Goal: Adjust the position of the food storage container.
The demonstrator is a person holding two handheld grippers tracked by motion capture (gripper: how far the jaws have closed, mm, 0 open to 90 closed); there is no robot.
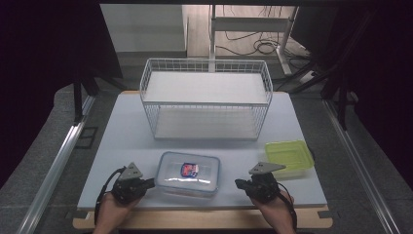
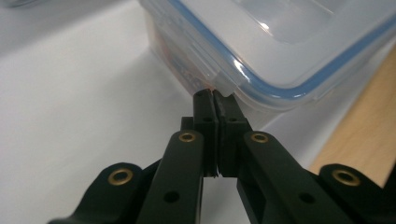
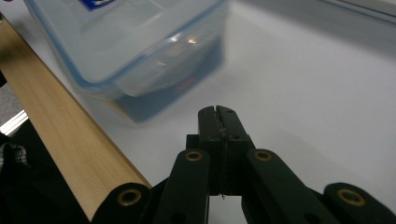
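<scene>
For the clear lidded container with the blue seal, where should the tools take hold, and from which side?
Probably at its two short ends, one tool from each side. The clear container lies flat and looks too wide for one tool. The left tool, shut, is already at the latch flap on the left end; the right tool, also shut, sits off the right end. Both would need to open first.

Lidded container [image 3: 135,51]: blurred in my right gripper view, cut off at top edge; label [image 1: 190,169] print too small to read.
</scene>
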